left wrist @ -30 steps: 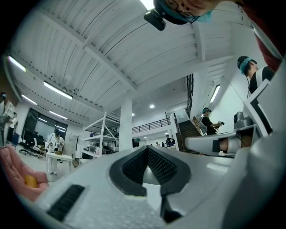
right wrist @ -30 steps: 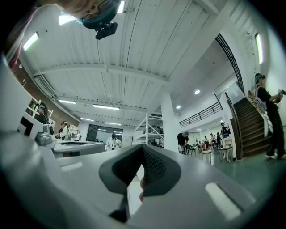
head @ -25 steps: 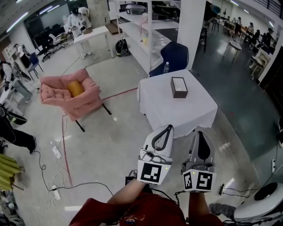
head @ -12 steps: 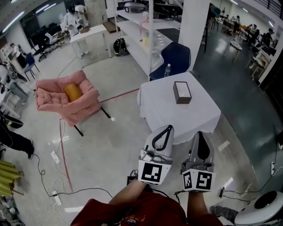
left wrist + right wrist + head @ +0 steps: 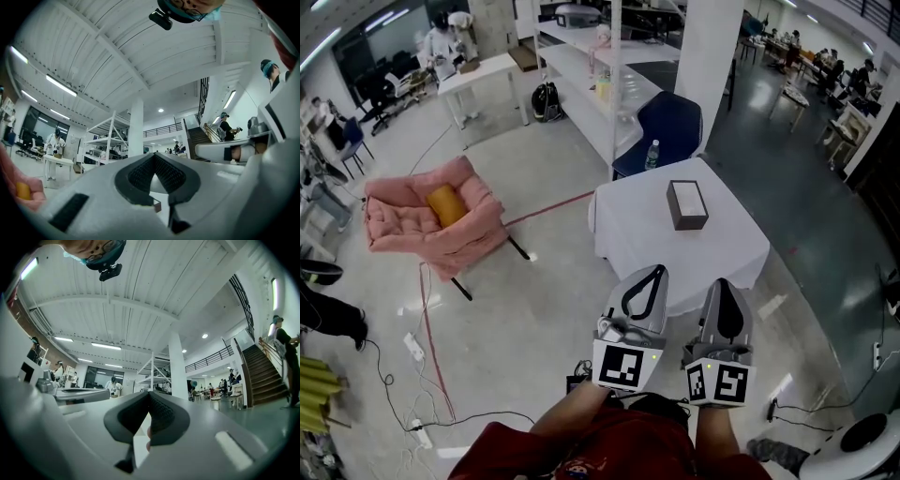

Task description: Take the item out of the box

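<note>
Brown-sided box (image 5: 687,204) with a pale top, lying flat near the middle of a small table (image 5: 649,246) draped in a white cloth. Sits well apart from both grippers, ahead of them and across a stretch of bare concrete floor, roughly in line with the gap between the two. Lid state too small to tell.

Left gripper (image 5: 648,271) and right gripper (image 5: 721,284) held low and close to the body, side by side and near each other, noses aimed forward toward the table. Marker cubes facing the head camera, bare forearms behind them, red sleeves (image 5: 534,452) at the bottom edge.

Seen from the left gripper view, left gripper (image 5: 153,155) with its jaws closed, dark ribbed pads meeting at the tips, nothing held. Same in the right gripper view: right gripper (image 5: 149,393) with jaws closed tip to tip, empty. Both views tilted upward, taking in a white ribbed ceiling and strip lights.

Around the table: a blue chair (image 5: 672,124) at its far side, a water bottle (image 5: 652,154) beside that chair, a white pillar (image 5: 711,58) behind. Off to the left, a pink armchair (image 5: 411,225) carrying an orange cushion (image 5: 444,202). Cables trailing over the floor at lower left. People at desks in the far background.
</note>
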Motion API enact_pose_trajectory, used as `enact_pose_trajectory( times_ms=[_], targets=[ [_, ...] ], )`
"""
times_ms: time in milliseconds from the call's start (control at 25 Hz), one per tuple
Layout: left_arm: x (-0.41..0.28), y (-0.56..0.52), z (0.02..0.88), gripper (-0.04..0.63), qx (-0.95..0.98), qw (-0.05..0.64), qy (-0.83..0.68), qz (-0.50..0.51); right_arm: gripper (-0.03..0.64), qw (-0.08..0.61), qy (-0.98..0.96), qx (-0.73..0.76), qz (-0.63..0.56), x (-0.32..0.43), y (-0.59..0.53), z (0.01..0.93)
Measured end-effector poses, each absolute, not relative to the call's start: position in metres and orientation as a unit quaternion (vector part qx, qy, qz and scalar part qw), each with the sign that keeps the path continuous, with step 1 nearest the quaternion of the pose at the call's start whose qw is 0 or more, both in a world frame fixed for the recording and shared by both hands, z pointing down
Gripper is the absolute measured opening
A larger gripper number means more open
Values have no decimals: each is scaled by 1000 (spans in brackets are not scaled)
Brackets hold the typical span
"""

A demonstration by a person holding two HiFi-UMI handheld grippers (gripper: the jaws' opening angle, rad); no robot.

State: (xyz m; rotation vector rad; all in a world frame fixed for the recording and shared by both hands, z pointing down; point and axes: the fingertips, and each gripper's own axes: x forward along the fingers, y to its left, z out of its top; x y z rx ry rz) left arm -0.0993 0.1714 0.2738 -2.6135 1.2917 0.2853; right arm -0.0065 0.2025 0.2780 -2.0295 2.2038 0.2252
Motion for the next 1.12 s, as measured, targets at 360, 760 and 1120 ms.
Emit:
enact_pose_trajectory(
  times_ms=[360,760,1120],
  targets=[
    [-87,140,279,2,-890,107,434,94,2,73,724,-682,72,10,171,285],
    [-46,79,286,2,-886,111,442,84,2,72,731,-675,69,50,106,291],
    [4,23,279,2,-882,114,452,75,2,79,740,-666,55,100,46,288]
  ],
)
